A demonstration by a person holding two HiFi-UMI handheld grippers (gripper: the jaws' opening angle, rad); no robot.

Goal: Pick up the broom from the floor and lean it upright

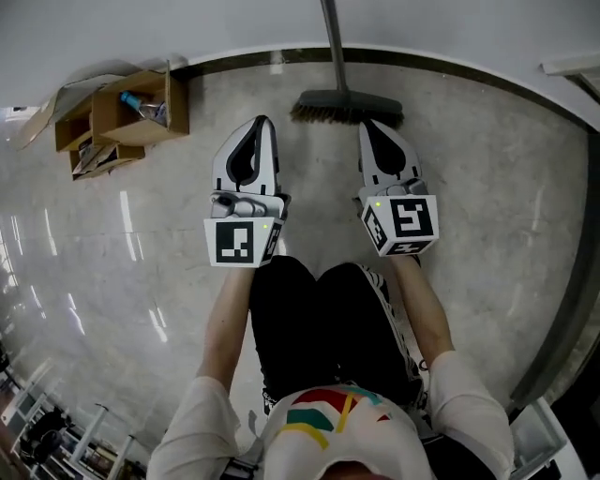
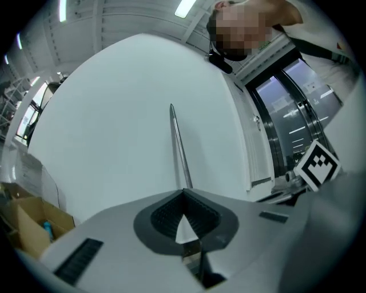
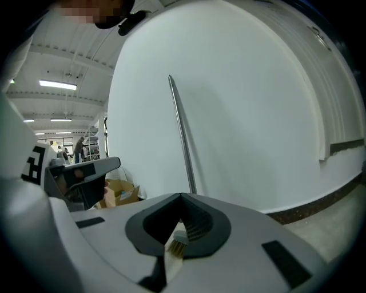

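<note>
In the head view, the broom (image 1: 345, 105) stood already upright. Its brush head rested on the floor (image 1: 487, 187) at the foot of the wall (image 1: 187, 28), and its handle ran up the wall. The left claw (image 1: 265, 120) and the right claw (image 1: 367, 124) lay low on either side of the brush head, both closed and holding nothing. The right tip was just beside the bristles. A box (image 1: 141, 112) sat well off to the left.

In the left gripper view, the jaws met at their tips with nothing between them, and the handle (image 2: 178, 149) rose beyond against the wall.

In the right gripper view, the jaws were likewise together. Bristles (image 3: 176, 247) showed through the gap behind the tips, apparently not clamped.

We judged the broom light and stiff, its foot liable to slide on the glossy floor. Any correction should grip the thin handle low, just above the head.
</note>
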